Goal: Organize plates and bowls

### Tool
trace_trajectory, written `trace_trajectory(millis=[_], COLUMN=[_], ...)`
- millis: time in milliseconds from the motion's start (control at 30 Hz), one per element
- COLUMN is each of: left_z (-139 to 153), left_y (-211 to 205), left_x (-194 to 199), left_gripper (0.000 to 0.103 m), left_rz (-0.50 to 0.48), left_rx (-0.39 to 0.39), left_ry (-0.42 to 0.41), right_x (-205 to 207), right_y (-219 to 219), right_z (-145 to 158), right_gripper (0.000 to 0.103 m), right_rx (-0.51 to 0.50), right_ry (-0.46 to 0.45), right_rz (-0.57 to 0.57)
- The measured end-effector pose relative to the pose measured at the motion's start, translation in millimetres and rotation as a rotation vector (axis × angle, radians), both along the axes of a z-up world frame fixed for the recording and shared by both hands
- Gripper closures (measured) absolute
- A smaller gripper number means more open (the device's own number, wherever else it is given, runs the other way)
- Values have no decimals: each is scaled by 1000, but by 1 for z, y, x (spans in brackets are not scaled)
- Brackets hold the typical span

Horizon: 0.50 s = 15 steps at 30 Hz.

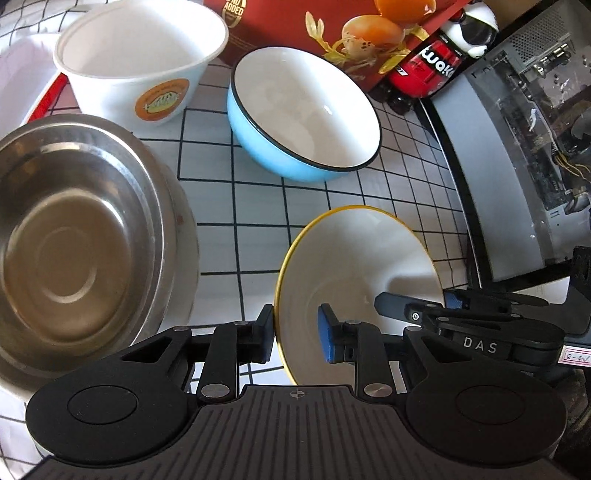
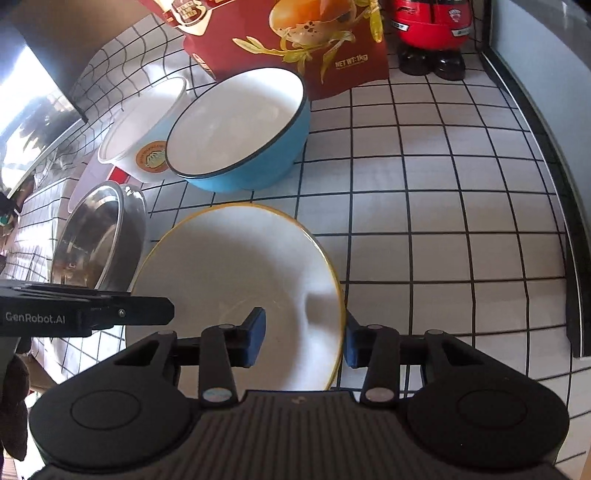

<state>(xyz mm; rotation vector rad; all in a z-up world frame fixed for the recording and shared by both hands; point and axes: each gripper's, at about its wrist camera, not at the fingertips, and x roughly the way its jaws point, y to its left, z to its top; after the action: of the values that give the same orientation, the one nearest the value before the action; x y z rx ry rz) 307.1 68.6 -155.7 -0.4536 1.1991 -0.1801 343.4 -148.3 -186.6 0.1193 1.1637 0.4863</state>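
A white bowl with a yellow rim [image 1: 354,258] [image 2: 229,266] sits on the checked tablecloth, close in front of both grippers. My left gripper [image 1: 295,334] straddles its left rim: the outer finger lies against the outside, the blue inner pad [image 1: 325,332] stands a little off the wall. My right gripper [image 2: 304,338] straddles the right rim, with its inner pad [image 2: 256,336] well inside the bowl and clear of the wall. Behind it stand a blue bowl with a white inside [image 1: 269,155] [image 2: 258,173], a white paper bowl with an orange logo [image 1: 129,92] [image 2: 136,147] and a steel bowl [image 1: 74,236] [image 2: 99,236].
A red carton [image 1: 295,22] [image 2: 295,44] and a red-labelled cola bottle [image 1: 432,66] [image 2: 432,22] stand at the back. A computer case [image 1: 517,147] borders the table on the right. A red-edged tray [image 1: 44,103] lies under the paper bowl.
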Motion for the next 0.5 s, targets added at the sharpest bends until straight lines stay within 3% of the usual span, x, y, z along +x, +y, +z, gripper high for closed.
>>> trace_trajectory(millis=[133, 267, 300, 400, 500], left_z=[31, 69, 70, 55, 35], left_y=[7, 39, 47, 68, 72], left_x=[1, 22, 32, 68, 95], left_gripper=[72, 72, 72, 72, 72], left_rz=[-28, 49, 81, 205, 241], left_rx=[27, -3, 0, 25, 30], left_ry=[-45, -149, -162, -151, -138], right_x=[3, 22, 31, 77, 117], right_y=[-9, -19, -19, -8, 11], right_z=[24, 72, 78, 78, 57], right_gripper=[57, 29, 26, 24, 30], right_rx=[-74, -67, -54, 10, 4], right_ry=[-110, -252, -263, -206, -105], right_rz=[-21, -61, -81, -116, -148])
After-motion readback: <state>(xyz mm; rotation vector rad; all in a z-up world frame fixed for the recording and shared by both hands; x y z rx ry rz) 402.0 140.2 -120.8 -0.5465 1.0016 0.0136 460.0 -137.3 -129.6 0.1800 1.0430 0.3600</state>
